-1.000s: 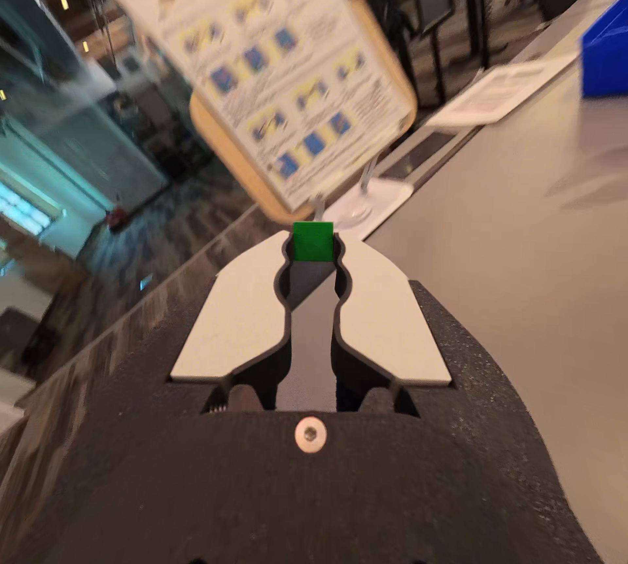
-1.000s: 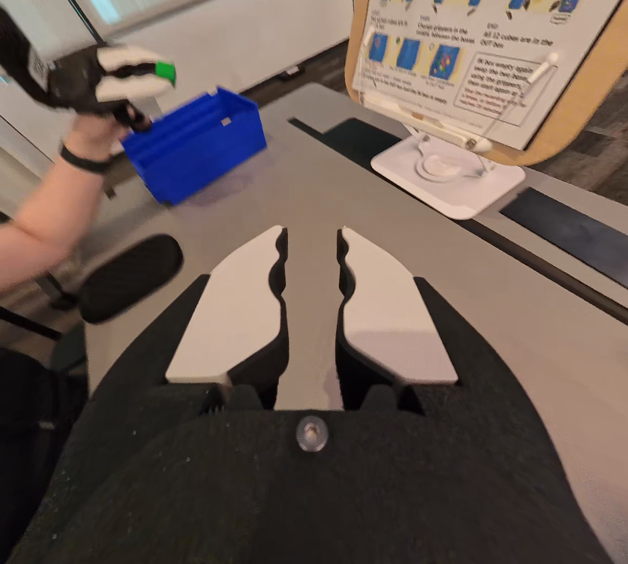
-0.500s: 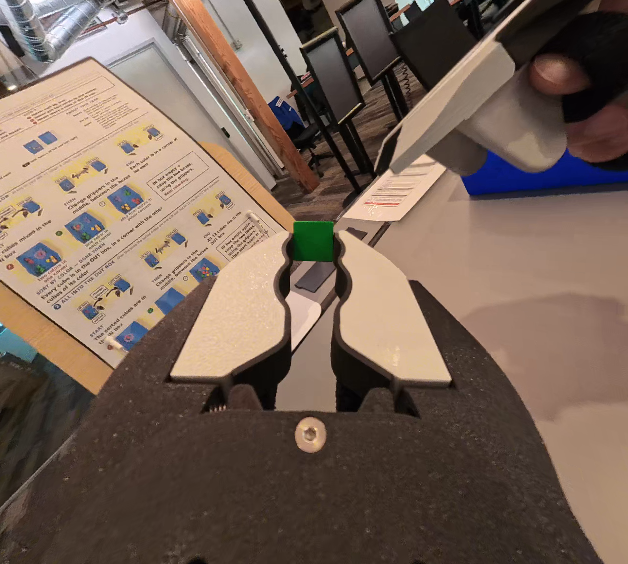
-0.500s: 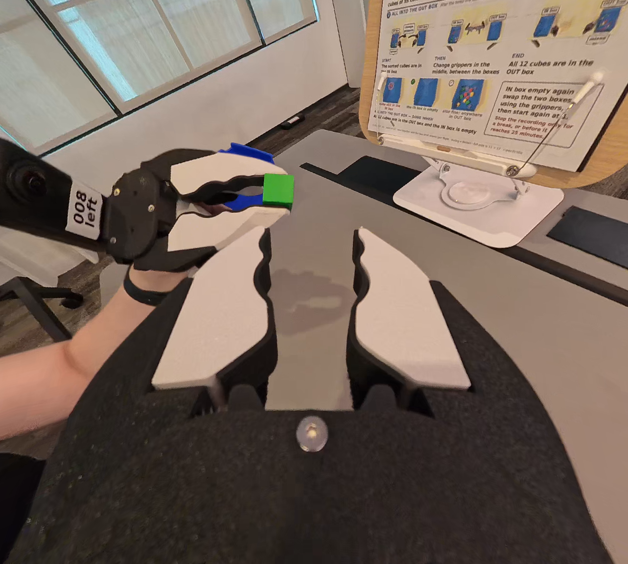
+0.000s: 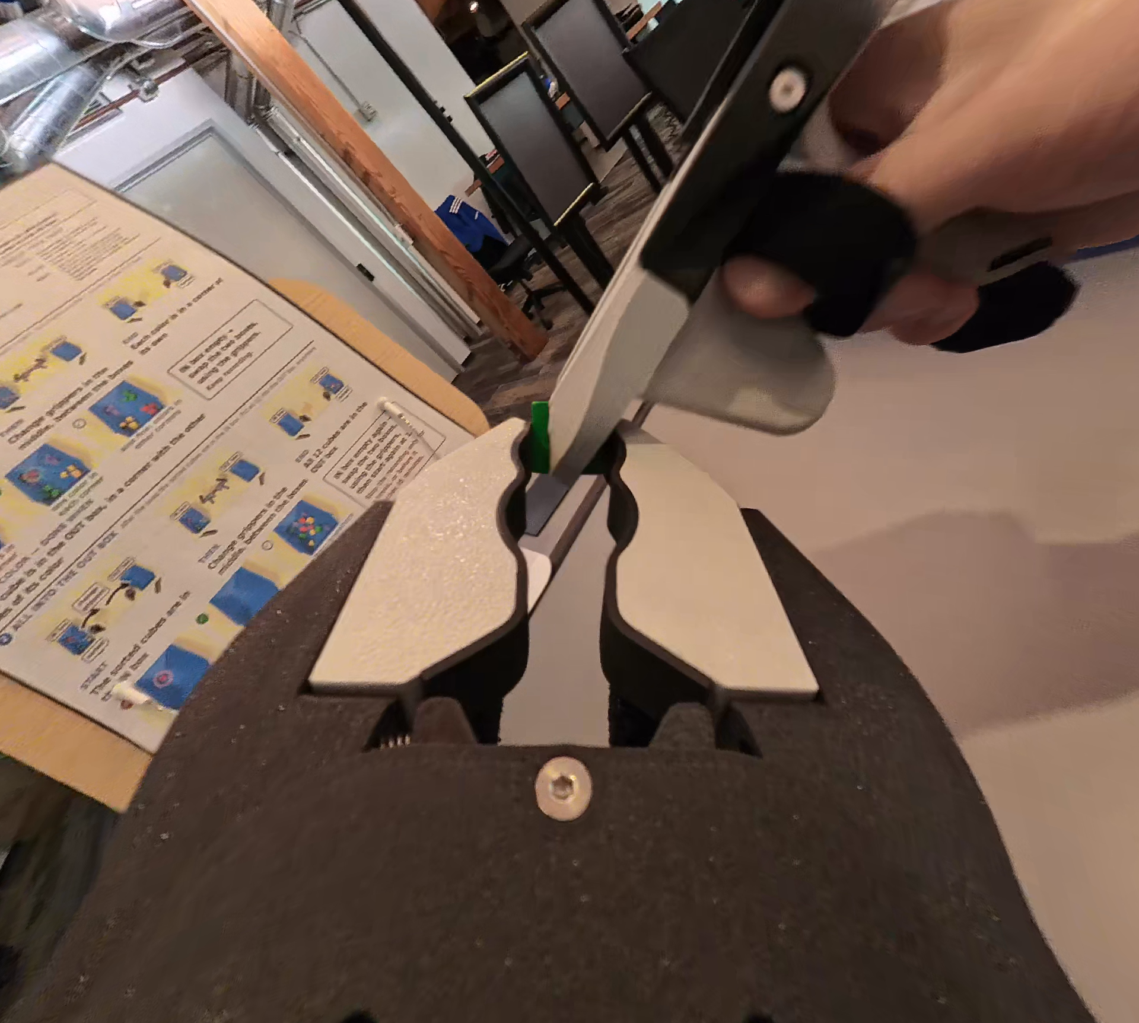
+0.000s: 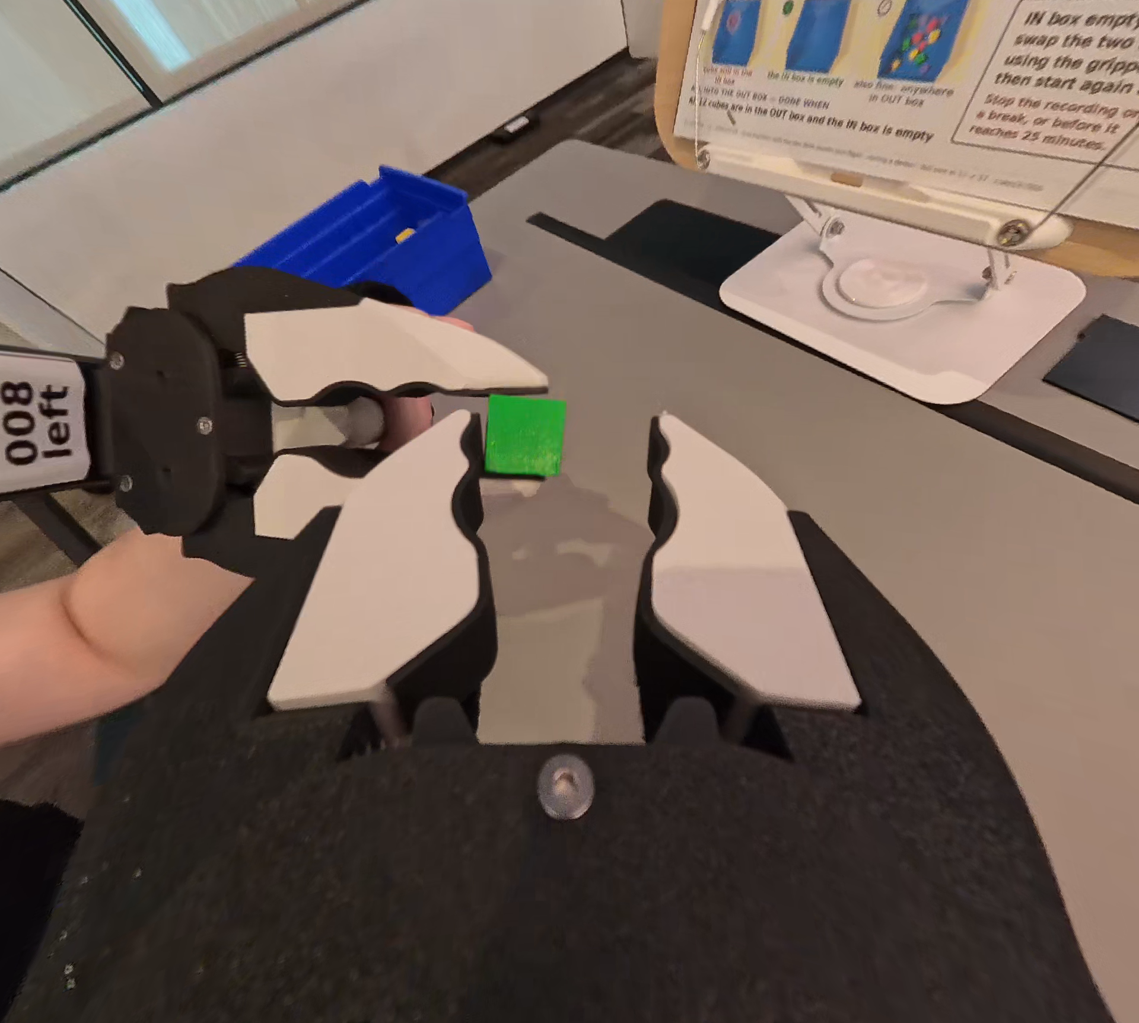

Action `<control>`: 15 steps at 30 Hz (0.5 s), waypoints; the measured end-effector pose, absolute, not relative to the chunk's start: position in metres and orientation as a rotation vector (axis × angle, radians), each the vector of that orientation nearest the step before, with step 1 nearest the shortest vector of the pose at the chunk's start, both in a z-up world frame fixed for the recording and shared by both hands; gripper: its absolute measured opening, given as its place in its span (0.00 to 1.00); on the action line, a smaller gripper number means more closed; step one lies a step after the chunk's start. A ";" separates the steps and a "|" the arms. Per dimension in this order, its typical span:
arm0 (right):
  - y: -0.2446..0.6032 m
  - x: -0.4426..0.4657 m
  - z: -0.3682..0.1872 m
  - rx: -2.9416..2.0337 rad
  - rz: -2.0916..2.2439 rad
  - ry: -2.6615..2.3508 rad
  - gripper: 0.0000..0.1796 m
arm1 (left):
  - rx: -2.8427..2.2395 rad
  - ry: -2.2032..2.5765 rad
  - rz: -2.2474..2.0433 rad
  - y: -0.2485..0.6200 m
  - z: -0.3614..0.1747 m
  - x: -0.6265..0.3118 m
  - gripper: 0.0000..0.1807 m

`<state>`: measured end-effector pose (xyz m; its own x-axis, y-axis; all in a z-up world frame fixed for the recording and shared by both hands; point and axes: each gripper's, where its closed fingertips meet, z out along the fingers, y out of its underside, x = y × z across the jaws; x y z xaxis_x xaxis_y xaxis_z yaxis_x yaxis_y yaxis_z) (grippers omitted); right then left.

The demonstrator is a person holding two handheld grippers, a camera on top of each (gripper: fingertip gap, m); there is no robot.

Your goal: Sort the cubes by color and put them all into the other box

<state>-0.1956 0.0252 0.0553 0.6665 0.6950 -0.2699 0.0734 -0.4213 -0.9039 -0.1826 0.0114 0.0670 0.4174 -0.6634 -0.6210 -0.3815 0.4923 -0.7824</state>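
Right wrist view: left hand-held gripper point(image 6: 524, 433) pinches green cube point(image 6: 525, 437) between right hand-held gripper's point(image 6: 564, 433) spread fingers.

Black gripper point(image 6: 564, 439), white fingers point(image 6: 382, 562)

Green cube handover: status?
Left gripper shut on green cube, held above the table. Right gripper open, fingers either side of the cube, not yet closed. Blue box behind; nothing blocking.
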 end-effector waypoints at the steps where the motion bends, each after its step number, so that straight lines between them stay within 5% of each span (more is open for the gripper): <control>1: 0.023 -0.199 0.053 -1.902 0.820 -0.630 0.24 | -1.105 1.199 -0.229 0.010 0.064 -0.181 0.12; 2: 0.017 -0.205 0.054 -1.887 0.880 -0.670 0.13 | -1.104 1.206 -0.217 0.010 0.062 -0.181 0.12; 9: 0.024 -0.172 0.063 -1.893 0.743 -0.665 0.12 | -1.141 1.136 -0.310 0.004 0.066 -0.177 0.16; 15: 0.006 0.040 0.083 -2.002 0.180 -0.357 0.13 | -1.206 1.059 -0.348 0.017 0.080 -0.198 0.14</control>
